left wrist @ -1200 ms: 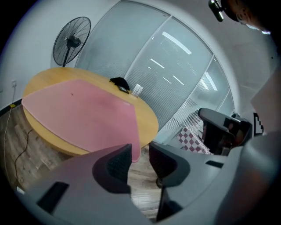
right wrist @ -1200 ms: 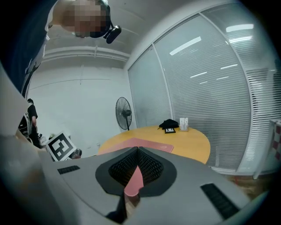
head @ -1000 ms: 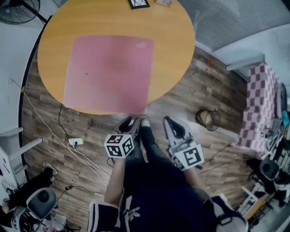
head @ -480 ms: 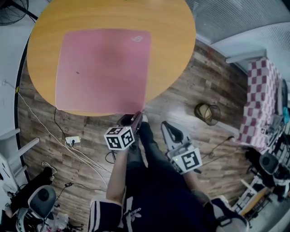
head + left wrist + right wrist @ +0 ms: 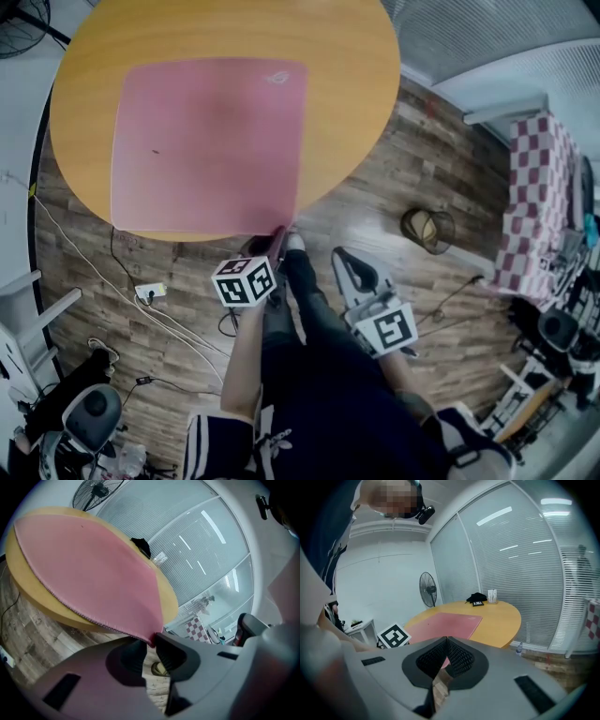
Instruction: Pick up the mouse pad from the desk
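Note:
A large pink mouse pad (image 5: 206, 145) lies flat on the round yellow table (image 5: 352, 84), its near right corner hanging over the table's edge. My left gripper (image 5: 278, 236) is at that corner. In the left gripper view the pad (image 5: 89, 569) runs down to a point between the jaws of the left gripper (image 5: 152, 641), which are closing and pinch the corner. My right gripper (image 5: 345, 259) hangs lower over the wooden floor, away from the table. Its jaws (image 5: 446, 641) are shut with nothing between them, and the pad (image 5: 450, 623) lies ahead of it.
A wire wastebasket (image 5: 429, 239) stands on the floor to the right, and a power strip (image 5: 150, 292) with cables lies to the left. A fan (image 5: 427, 588) stands beyond the table. A dark object (image 5: 477, 597) sits at the table's far side. A checkered cloth (image 5: 534, 216) hangs at the right.
My left gripper has moved forward to the pad's overhanging corner and its jaws have closed on it. The right gripper has barely shifted.

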`<state>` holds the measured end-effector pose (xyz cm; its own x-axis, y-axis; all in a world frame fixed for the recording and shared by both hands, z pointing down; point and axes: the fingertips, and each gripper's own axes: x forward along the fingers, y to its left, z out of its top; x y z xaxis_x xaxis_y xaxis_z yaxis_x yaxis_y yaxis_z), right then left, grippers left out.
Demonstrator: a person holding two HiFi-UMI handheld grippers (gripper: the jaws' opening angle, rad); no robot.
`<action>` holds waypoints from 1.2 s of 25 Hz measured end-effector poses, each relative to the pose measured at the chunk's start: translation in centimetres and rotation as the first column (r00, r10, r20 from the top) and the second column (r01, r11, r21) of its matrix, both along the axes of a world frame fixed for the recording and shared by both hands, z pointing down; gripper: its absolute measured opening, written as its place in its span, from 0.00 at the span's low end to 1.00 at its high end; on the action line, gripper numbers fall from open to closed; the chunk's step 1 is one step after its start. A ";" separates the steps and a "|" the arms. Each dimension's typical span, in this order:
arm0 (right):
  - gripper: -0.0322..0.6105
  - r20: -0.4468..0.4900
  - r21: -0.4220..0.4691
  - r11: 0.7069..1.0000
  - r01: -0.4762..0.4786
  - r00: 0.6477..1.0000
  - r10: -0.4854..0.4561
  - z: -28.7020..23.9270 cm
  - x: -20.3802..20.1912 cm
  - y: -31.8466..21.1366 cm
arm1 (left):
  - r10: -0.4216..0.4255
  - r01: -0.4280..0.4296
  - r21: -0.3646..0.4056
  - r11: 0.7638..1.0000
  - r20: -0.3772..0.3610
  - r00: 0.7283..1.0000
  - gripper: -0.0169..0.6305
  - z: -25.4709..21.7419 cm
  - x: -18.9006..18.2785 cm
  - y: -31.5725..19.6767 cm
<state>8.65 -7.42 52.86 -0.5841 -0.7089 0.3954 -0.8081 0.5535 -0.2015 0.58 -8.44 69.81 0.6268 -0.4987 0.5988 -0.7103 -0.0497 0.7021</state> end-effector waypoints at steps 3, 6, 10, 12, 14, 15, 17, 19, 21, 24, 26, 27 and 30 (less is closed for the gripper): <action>0.05 0.011 0.009 1.000 -0.004 1.000 0.004 -0.3 -0.3 0.0 | 0.001 -0.001 0.005 1.000 -0.007 1.000 0.09 -0.3 0.1 -0.1; 0.05 0.000 0.008 1.000 0.001 1.000 -0.001 -0.2 -0.4 0.1 | 0.003 -0.003 0.012 1.000 -0.019 1.000 0.06 -0.7 0.1 -0.2; 0.05 -0.013 0.019 1.000 0.013 1.000 -0.013 -0.5 -0.4 -0.2 | 0.012 -0.012 0.042 0.999 -0.013 1.000 0.05 -1.6 0.2 -0.7; 0.05 -0.011 0.031 0.999 0.013 1.000 -0.013 -0.9 -0.5 -0.6 | 0.013 -0.013 0.060 0.998 -0.008 1.000 0.05 -2.2 0.1 -0.9; 0.05 -0.009 0.039 0.999 0.010 1.000 -0.010 -1.4 -0.6 -0.8 | 0.014 -0.014 0.084 0.996 -0.001 1.000 0.05 -3.0 -0.1 -1.2; 0.05 -0.010 0.044 0.999 0.010 1.000 -0.010 -1.7 -0.7 -0.9 | 0.014 -0.014 0.100 0.995 0.004 1.000 0.05 -3.4 -0.2 -1.3; 0.05 -0.017 0.061 0.998 0.016 1.000 -0.015 -2.2 -1.0 -1.2 | 0.013 -0.015 0.130 0.991 0.014 1.000 0.05 -4.3 -0.6 -1.7; 0.05 -0.023 0.073 0.997 0.018 1.000 -0.017 -2.6 -1.1 -1.6 | 0.011 -0.015 0.154 0.988 0.022 1.000 0.05 -5.1 -1.0 -2.3; 0.05 -0.017 0.081 0.997 0.011 1.000 -0.010 -3.1 -1.3 -2.0 | 0.007 -0.012 0.178 0.984 0.027 1.000 0.05 -5.9 -1.3 -3.0; 0.05 -0.020 0.093 0.996 0.014 1.000 -0.012 -3.7 -1.5 -2.5 | -0.004 -0.005 0.217 0.976 0.038 0.999 0.05 -7.2 -2.2 -4.2; 0.05 -0.018 0.104 0.994 0.014 1.000 -0.012 -4.2 -1.7 -2.9 | -0.013 0.001 0.246 0.969 0.048 0.999 0.05 -8.2 -2.9 -5.3; 0.05 -0.015 0.112 0.994 0.012 1.000 -0.010 -4.5 -1.8 -3.1 | -0.020 0.005 0.262 0.965 0.055 0.998 0.05 -8.8 -3.3 -5.9; 0.05 -0.006 0.137 0.991 0.004 1.000 -0.003 -5.6 -1.8 -3.8 | -0.044 0.018 0.312 0.950 0.076 0.996 0.05 -10.5 -4.6 -7.9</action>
